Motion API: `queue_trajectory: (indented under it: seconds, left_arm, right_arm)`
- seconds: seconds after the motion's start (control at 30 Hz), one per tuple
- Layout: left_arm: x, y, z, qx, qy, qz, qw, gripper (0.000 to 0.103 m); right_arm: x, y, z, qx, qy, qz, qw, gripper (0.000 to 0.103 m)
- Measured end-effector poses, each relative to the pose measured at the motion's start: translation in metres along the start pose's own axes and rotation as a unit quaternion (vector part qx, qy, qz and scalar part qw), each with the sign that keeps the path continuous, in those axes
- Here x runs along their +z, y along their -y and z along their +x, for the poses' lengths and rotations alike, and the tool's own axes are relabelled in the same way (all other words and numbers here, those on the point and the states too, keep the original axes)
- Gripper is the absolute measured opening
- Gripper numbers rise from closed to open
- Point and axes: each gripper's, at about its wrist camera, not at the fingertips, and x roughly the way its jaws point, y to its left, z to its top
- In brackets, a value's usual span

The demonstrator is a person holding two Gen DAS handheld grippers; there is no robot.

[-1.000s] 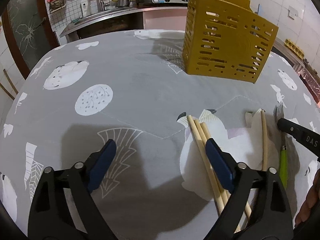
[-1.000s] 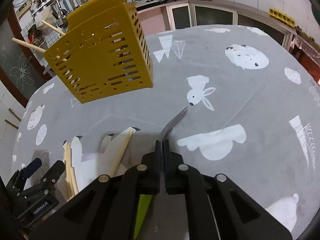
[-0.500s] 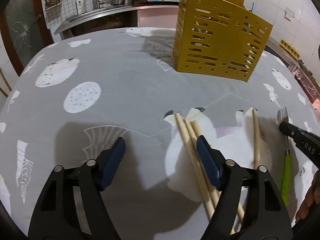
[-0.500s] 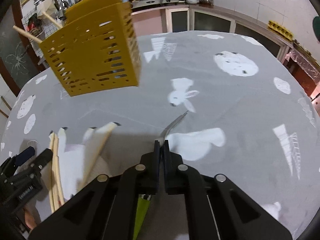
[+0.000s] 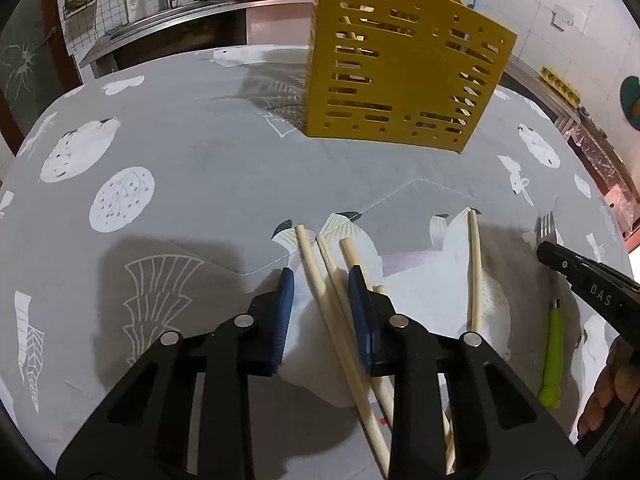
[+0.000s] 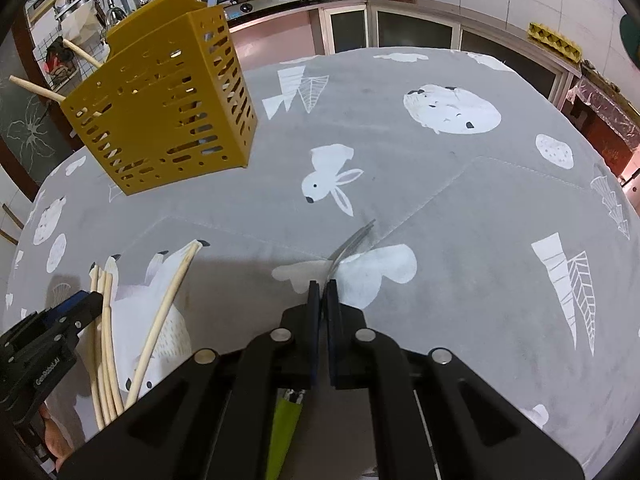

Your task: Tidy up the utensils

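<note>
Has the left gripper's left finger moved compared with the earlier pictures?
Yes. The left gripper has been closing: its left finger moved right, toward the chopsticks lying between.

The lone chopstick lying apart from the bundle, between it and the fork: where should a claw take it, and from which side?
Grip the lone chopstick around mid-shaft, coming from above with the jaws across its width. It lies flat on the tablecloth, thin and slightly bowed, with bare cloth on both sides between the chopstick bundle and the fork, so the fingers probably have room.
</note>
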Motion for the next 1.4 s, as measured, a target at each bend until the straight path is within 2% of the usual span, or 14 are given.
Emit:
queue_trajectory:
  seconds: [0.23, 0.33, 0.47, 0.6, 0.63, 0.7, 1.03, 1.4]
  left_arm:
    - [-0.001, 0.001, 0.002, 0.003, -0.002, 0.004, 1.0000, 0.028]
    - [0.002, 0.007, 0.008, 0.019, 0.001, 0.014, 0.9997, 0.027]
    - [0.004, 0.007, 0.009, 0.026, 0.013, 0.013, 0.9995, 0.015]
    - [0.003, 0.004, 0.007, 0.018, 0.021, 0.012, 0.9996, 0.014]
    - [0.003, 0.003, 0.006, 0.017, 0.023, 0.011, 0.9995, 0.007]
    - [0.003, 0.002, 0.000, 0.007, 0.030, 0.007, 0.9995, 0.006]
    - [0.009, 0.002, -0.050, -0.012, 0.102, 0.013, 0.9946, 0.006]
    - [0.001, -0.014, -0.129, -0.030, 0.221, 0.018, 0.9746, 0.005]
  right_arm:
    - [-0.001, 0.001, 0.002, 0.001, 0.002, 0.008, 1.000, 0.004]
    - [0.001, 0.000, 0.004, -0.003, 0.005, 0.009, 1.000, 0.004]
    - [0.002, 0.001, 0.004, -0.003, 0.013, 0.012, 1.000, 0.004]
    - [-0.001, 0.001, 0.001, -0.001, 0.023, 0.010, 1.000, 0.003]
    - [-0.002, 0.001, -0.001, 0.000, 0.025, 0.011, 1.000, 0.003]
    - [-0.004, 0.001, -0.007, 0.004, 0.037, 0.014, 0.999, 0.002]
    - [-0.007, 0.004, -0.049, 0.021, 0.099, 0.016, 0.995, 0.002]
    - [-0.018, 0.004, -0.105, 0.042, 0.191, 0.019, 0.981, 0.002]
